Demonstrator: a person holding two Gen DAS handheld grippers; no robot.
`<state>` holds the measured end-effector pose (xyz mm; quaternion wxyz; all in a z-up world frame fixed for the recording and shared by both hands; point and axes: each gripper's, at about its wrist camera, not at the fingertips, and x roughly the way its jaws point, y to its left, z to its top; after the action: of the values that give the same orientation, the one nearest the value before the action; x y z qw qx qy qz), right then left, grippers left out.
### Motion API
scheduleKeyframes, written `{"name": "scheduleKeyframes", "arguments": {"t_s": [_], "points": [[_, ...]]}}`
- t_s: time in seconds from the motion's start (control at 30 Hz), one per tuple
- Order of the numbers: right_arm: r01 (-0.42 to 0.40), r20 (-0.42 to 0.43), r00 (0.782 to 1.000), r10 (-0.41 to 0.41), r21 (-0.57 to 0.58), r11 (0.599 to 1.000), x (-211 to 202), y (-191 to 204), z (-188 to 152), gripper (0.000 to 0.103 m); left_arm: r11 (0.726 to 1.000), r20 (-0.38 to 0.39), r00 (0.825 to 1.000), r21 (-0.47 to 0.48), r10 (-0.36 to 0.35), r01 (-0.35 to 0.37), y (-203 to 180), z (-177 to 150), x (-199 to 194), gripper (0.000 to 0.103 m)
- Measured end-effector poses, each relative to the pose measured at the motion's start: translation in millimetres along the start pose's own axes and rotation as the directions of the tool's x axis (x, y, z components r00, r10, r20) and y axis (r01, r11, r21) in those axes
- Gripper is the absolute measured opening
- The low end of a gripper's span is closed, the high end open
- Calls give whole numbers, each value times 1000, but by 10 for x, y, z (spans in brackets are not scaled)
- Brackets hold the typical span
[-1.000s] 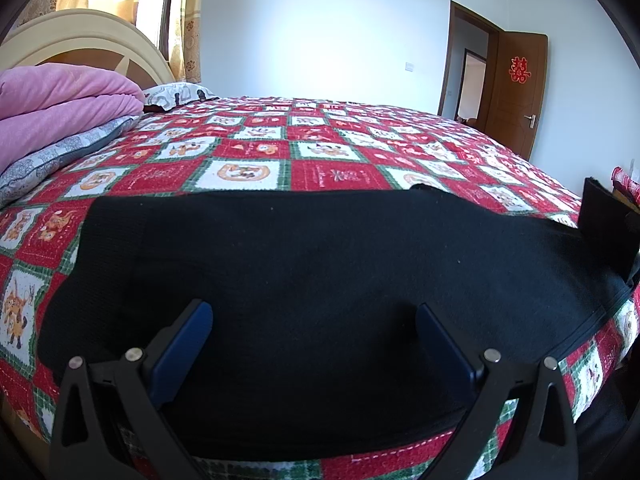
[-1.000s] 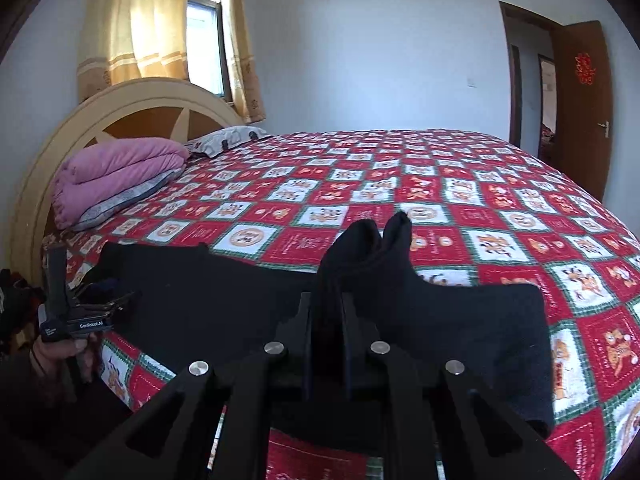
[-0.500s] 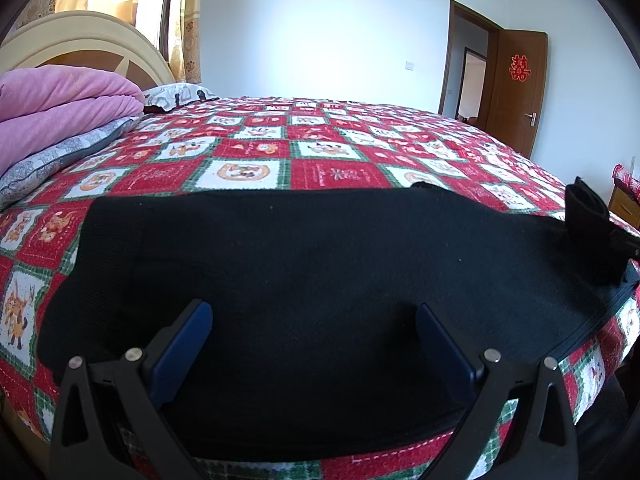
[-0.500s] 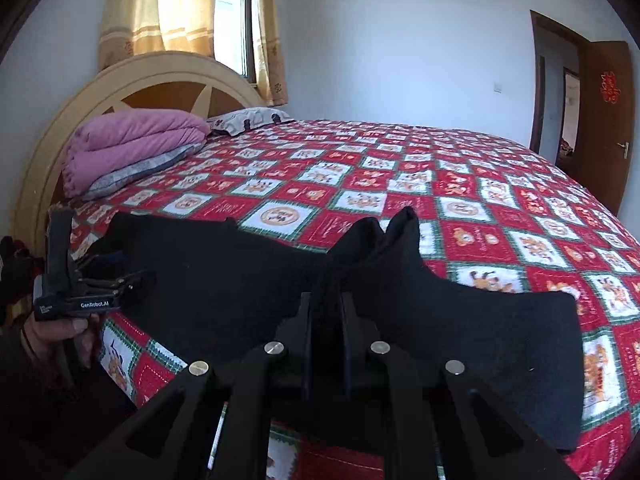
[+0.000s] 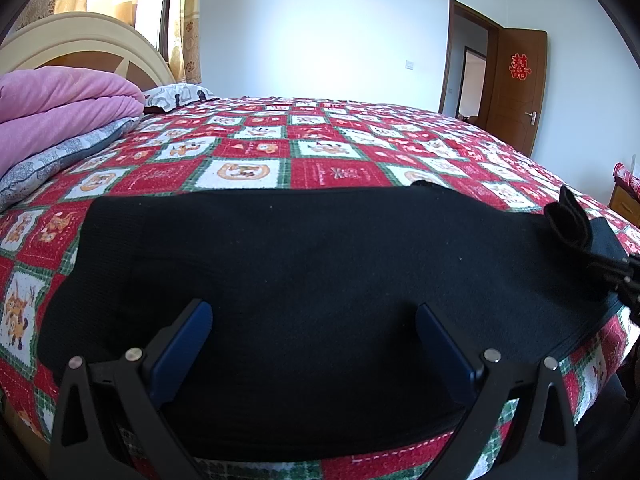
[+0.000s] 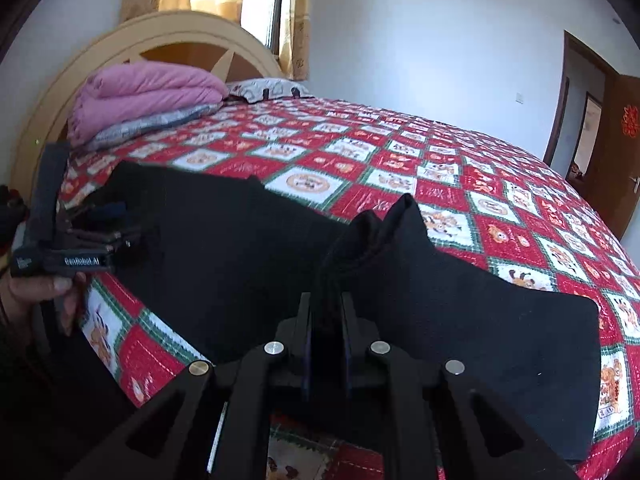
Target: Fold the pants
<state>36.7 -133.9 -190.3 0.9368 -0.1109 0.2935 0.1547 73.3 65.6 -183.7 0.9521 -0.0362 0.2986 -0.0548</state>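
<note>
Black pants (image 5: 312, 280) lie spread flat along the near edge of the bed (image 5: 256, 148), on its red, white and green patchwork bedspread (image 6: 500, 216), well apart from the folded pink quilt (image 6: 148, 96) at the headboard (image 6: 160, 44). The left gripper (image 5: 312, 344) sits over the pants, fingers (image 5: 184, 344) spread wide and holding nothing. The right gripper (image 6: 326, 332) has its fingers pinched nearly together on a bunched-up edge of the pants, lifted above the bed. A hand (image 6: 40, 292) grasps the left gripper's handle.

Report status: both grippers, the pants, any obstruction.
Left gripper open over pants. Right gripper shut on a bunched fold. Nothing on the pants.
</note>
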Motion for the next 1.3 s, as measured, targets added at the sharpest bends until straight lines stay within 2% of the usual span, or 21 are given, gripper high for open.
{"name": "scheduleKeyframes", "arguments": {"t_s": [0.23,0.33,0.37,0.47,0.53,0.7,0.8,0.87,0.9,1.07,1.1,1.17,1.23,1.3], "points": [[36,-30,999,-39,-110,993,104,180,-75,12,1000,0,1000,1,1,-1,-2,0,1,103],[39,-48,998,-46,-148,988,164,240,-119,15,1000,0,1000,2,1,-1,9,0,-1,103],[41,-46,998,-49,-153,987,169,245,-122,18,1000,-1,1000,2,1,-1,-2,-1,1,103],[9,-52,999,-17,-157,988,160,258,-125,35,1000,-1,1000,2,1,-1,-5,-1,0,103],[-9,-54,999,0,-165,986,133,282,-135,39,1000,0,1000,2,0,0,-7,-1,1,103],[-41,-8,999,40,-90,995,-10,177,-58,39,1000,-1,1000,4,2,-2,-9,-4,-2,103],[-7,45,999,7,-8,1000,-95,25,30,41,1000,-1,1000,4,3,-3,-11,-3,-2,103],[17,33,999,-18,36,999,-44,-48,76,48,1000,-1,1000,4,2,-2,-10,-3,-2,103],[22,18,1000,-23,49,999,14,-76,90,48,1000,-1,1000,4,2,-2,-4,-3,-3,103],[-9,-54,998,10,16,1000,264,7,67,48,1000,-1,1000,5,3,-3,-16,-3,-3,103],[3,-66,998,-4,-16,1000,298,84,41,54,1000,-1,1000,5,3,-3,-18,-3,-3,103],[14,-67,998,-18,-69,997,307,169,2,61,1000,-2,1000,6,4,-4,-19,-3,-4,103],[31,-58,998,-38,-113,993,275,245,-28,61,1000,-1,1000,4,0,0,-2,-2,-8,103],[17,-59,998,-23,-92,996,214,211,-24,61,1000,-1,1000,5,1,-1,-18,-6,-5,103]]}}
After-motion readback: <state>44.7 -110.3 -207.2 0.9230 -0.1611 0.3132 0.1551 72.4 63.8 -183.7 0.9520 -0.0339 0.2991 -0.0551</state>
